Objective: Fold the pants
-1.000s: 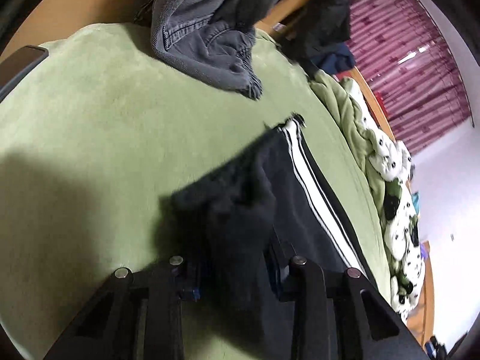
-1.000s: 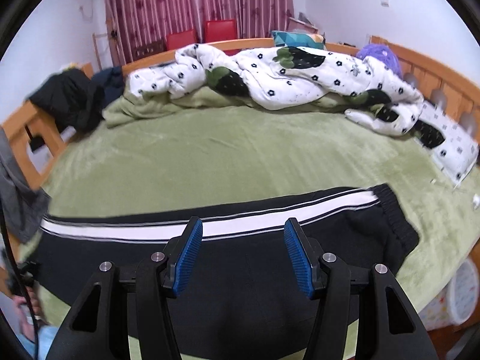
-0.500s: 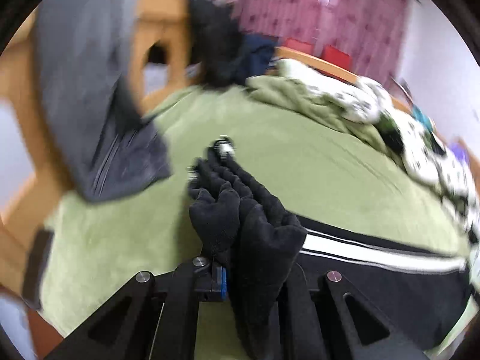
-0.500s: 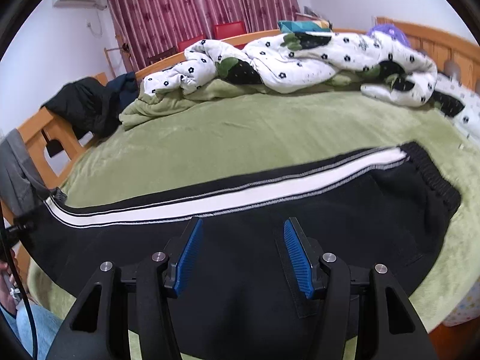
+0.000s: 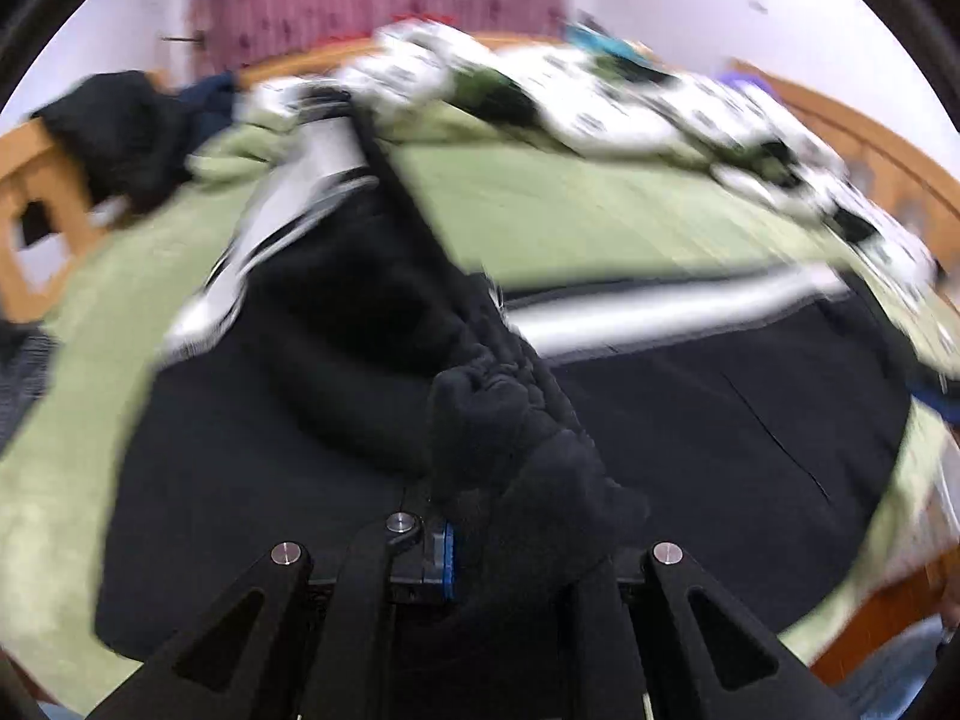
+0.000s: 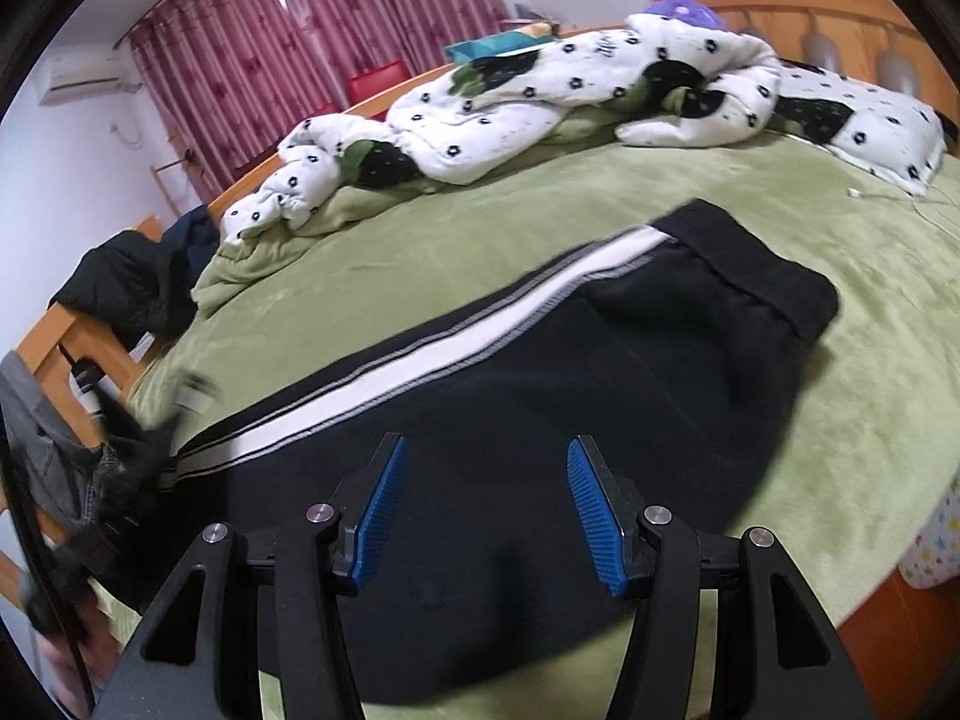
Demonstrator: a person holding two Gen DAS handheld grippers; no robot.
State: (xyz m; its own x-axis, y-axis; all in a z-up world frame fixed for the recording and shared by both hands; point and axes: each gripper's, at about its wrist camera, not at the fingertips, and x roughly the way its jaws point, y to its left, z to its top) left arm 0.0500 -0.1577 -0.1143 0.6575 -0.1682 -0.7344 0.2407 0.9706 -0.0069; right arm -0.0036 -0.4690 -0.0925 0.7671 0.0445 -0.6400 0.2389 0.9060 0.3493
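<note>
Black pants [image 6: 600, 372] with a white side stripe [image 6: 420, 354] lie flat across the green bed, waistband [image 6: 756, 276] to the right. My left gripper [image 5: 480, 540] is shut on a bunched leg end of the pants [image 5: 498, 414], lifted over the rest of the pants [image 5: 720, 420], with the leg trailing back to the left in motion blur. My right gripper [image 6: 486, 480] hovers open just above the seat of the pants, blue pads [image 6: 384, 510] apart with nothing between them. The lifted leg end [image 6: 138, 450] shows blurred at the left edge of the right wrist view.
A white flowered quilt [image 6: 540, 90] is heaped along the far side of the green blanket [image 6: 840, 420]. Dark clothes [image 6: 132, 282] hang on the wooden bed frame [image 6: 66, 348] at left, with grey jeans [image 6: 36, 438] beside them. Red curtains [image 6: 288, 48] hang behind.
My left gripper closed on the pant leg end, rolled and swept it up and rightward over the pants. My right gripper sank closer to the pants, still open.
</note>
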